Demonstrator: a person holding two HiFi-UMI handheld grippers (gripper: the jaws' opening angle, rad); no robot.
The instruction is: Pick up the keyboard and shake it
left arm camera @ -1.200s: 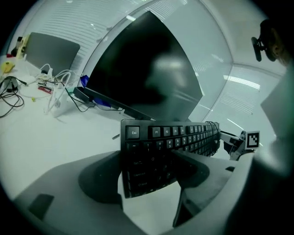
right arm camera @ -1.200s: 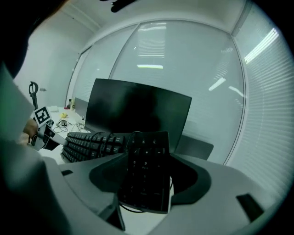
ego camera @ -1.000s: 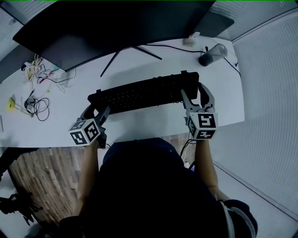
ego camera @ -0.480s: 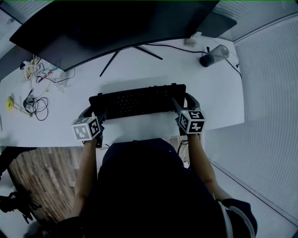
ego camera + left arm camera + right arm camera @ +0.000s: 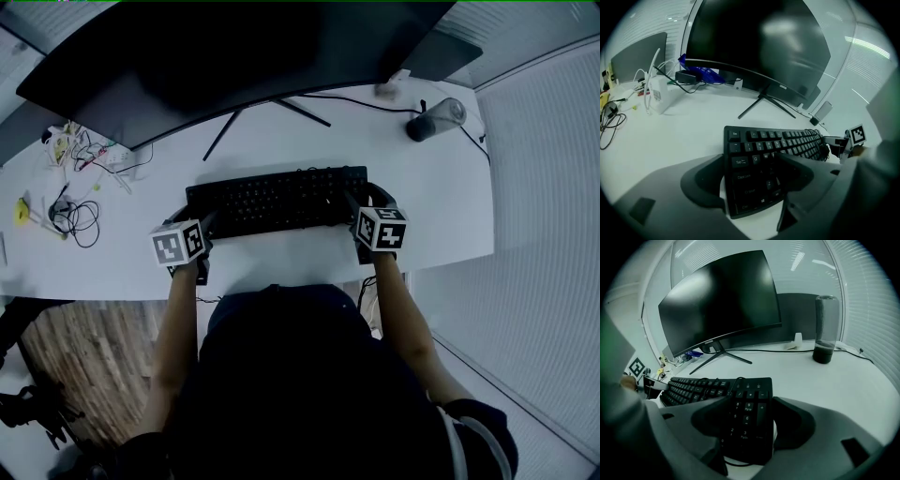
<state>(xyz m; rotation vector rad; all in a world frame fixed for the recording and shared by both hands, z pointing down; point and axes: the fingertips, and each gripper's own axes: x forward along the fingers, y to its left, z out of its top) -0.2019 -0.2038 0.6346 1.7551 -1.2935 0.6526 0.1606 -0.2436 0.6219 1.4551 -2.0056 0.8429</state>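
Gripping keyboard [image 5: 272, 200] mid-frame, left gripper [image 5: 752, 164] & right gripper [image 5: 752, 411] clamped on its ends, we reckon pickup's done, shake prob. left

**Around the desk: screen, cables and clutter**

A large black curved monitor [image 5: 234, 56] stands at the back of a white desk [image 5: 394, 159] on a thin black splayed-leg foot [image 5: 765, 93]. To the right of it, near the desk's rear corner, stands a dark translucent cylindrical tumbler [image 5: 826, 329], upright. A thin black cable [image 5: 773, 351] runs along the desk from the foot toward the tumbler, and a small white object [image 5: 798, 339] sits just behind it. At the left end lie a coiled black cable [image 5: 75, 217], a bundle of coloured wires [image 5: 80, 145] and a small yellow item [image 5: 21, 208]. Under the screen's left edge sit a crumpled blue wrapper [image 5: 701, 75] and a white box-shaped adaptor [image 5: 657, 96]. Wood-patterned flooring [image 5: 84, 356] shows below the desk; a white slatted wall [image 5: 544, 187] fills the right.
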